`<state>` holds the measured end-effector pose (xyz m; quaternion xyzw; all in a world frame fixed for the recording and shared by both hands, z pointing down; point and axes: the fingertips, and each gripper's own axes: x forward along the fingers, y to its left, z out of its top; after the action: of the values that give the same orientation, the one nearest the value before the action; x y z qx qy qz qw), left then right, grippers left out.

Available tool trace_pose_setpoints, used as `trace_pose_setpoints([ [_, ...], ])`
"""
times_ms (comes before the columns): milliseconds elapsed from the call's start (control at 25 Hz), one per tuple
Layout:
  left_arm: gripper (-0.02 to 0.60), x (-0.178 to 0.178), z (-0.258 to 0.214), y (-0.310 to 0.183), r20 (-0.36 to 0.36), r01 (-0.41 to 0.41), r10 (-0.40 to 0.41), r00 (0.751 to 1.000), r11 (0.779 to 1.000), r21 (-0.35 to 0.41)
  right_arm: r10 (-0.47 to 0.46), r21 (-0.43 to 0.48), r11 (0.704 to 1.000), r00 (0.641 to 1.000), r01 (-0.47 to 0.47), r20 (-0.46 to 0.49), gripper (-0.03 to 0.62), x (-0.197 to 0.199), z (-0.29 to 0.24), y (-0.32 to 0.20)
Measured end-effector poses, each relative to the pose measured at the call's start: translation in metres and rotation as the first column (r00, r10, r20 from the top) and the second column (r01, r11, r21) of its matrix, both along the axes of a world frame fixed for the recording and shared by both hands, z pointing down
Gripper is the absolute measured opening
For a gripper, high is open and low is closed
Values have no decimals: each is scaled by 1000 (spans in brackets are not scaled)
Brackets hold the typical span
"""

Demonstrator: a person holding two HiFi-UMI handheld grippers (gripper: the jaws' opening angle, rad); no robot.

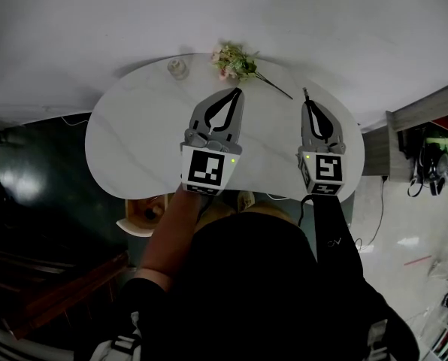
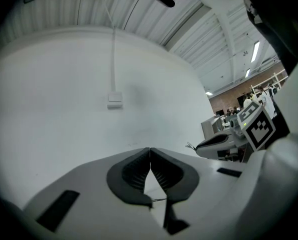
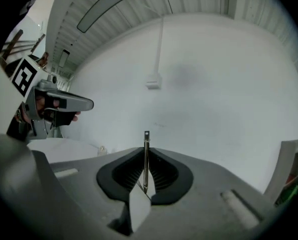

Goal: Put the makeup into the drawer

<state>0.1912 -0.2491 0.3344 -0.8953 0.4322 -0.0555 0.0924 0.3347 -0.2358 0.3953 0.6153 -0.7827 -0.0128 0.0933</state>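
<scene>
Right gripper [image 3: 146, 156] pinches a thin makeup stick [image 3: 146, 138], exact kind unclear, base hidden in the grip, tip pointing forward along the jaws. Left gripper [image 2: 150, 154] closed, empty.

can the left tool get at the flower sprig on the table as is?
Likely yes. The left tool is empty and points toward the flower sprig, with nothing between them over the white table. Its jaws are shut, so they would have to open first.
</scene>
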Motion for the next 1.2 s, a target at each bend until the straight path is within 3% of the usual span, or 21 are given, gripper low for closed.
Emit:
trace_pose_setpoints([
  [360,9,-24,1,12,-4,33,-33,999,999,-1,-53,-3,999,998,53,17,34,-33,-4,8],
  [680,9,-120,2,27,64,199,-202,977,979,44,-241,-3,970,970,242,18,35,-133,-4,-2],
  [800,9,-172,2,39,35,294,-295,955,955,22,-317,-12,948,948,317,4,34,-180,-2,-1],
  [920,9,-224,4,54,8,399,-399,917,917,-9,-411,-11,912,912,411,0,34,-235,-3,3],
  [1200,9,-329,6,106,10,582,-582,813,813,-18,-611,-4,791,791,611,4,35,-362,-6,33],
])
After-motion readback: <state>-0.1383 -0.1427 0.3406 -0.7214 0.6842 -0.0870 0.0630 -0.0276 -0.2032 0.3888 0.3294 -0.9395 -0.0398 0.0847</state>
